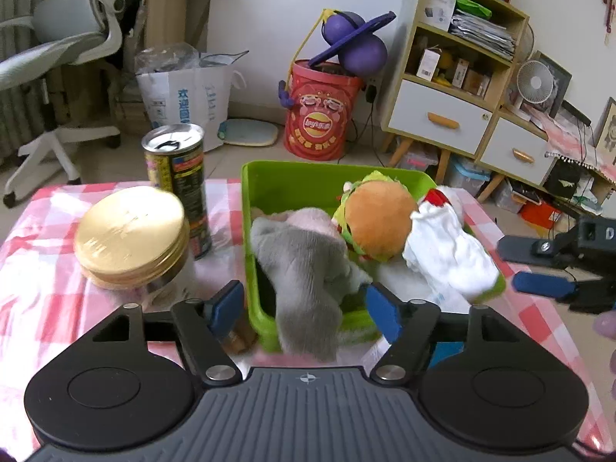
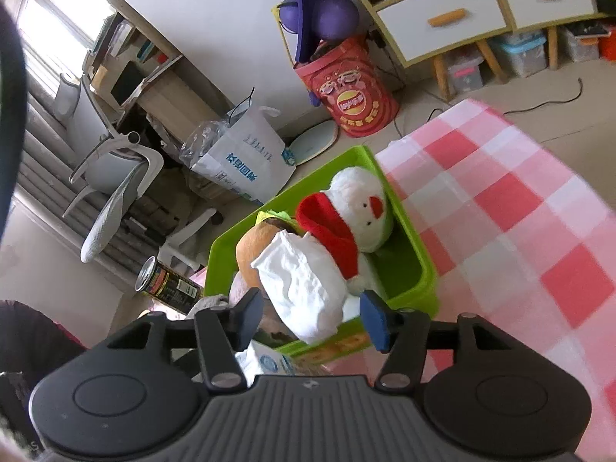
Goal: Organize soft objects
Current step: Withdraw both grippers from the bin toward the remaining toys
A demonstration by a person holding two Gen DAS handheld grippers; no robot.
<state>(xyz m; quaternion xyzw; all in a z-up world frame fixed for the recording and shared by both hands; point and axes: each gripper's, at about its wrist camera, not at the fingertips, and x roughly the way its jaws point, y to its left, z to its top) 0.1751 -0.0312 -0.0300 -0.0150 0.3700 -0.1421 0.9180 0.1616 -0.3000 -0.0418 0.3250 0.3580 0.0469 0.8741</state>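
A green bin on the checked table holds a grey sock, a burger plush, a white sock and a pinkish soft item. The grey sock hangs over the bin's near rim between the open fingers of my left gripper. In the right wrist view, the bin also holds a snowman plush with a red scarf. The white sock lies between the open fingers of my right gripper. The right gripper shows at the bin's right side.
A gold-lidded jar and a tall drink can stand left of the bin. A tissue pack lies by the bin's near side. Pink checked cloth spreads to the right. Behind are a red snack bucket, a shelf unit and an office chair.
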